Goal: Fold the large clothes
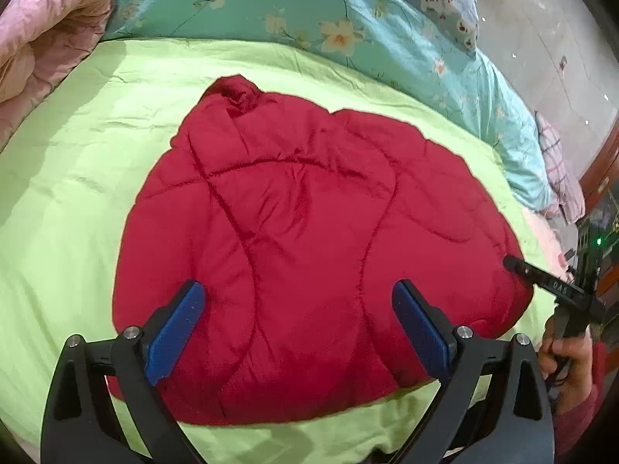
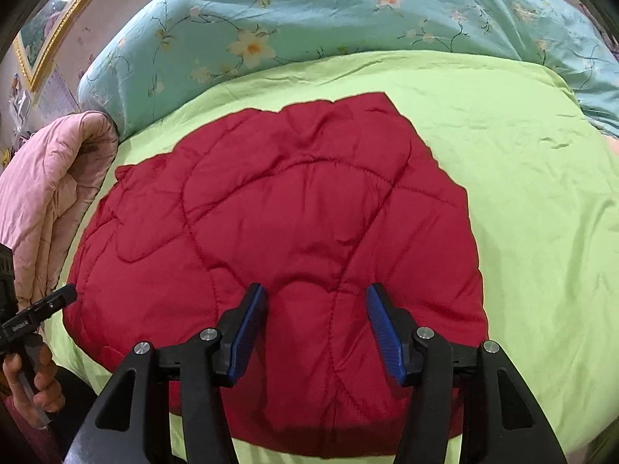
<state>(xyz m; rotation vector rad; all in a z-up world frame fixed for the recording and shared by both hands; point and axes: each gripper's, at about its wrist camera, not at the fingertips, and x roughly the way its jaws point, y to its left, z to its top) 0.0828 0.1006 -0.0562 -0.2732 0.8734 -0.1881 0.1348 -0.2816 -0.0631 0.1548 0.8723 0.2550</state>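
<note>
Evidently the red padded jacket [image 1: 309, 239] lies flat on the green sheet [image 1: 69, 201] for folding, with the left gripper [image 1: 298, 324] and right gripper [image 2: 315, 328] both spread, empty, above its near hem.

Red quilted jacket [image 1: 309, 239]; lime-green sheet [image 1: 77, 193]; teal floral duvet [image 1: 240, 7]; pink quilt [image 1: 42, 31]

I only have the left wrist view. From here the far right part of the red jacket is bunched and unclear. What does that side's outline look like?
Observer: In the right wrist view the red jacket ends in a flat, pointed corner on the green sheet.
Operator: Is the right gripper holding it?
Observer: No, the right gripper is open above the near hem.
Operator: Anything left of the jacket?
Observer: A pink quilt lies beside its left edge.
</note>
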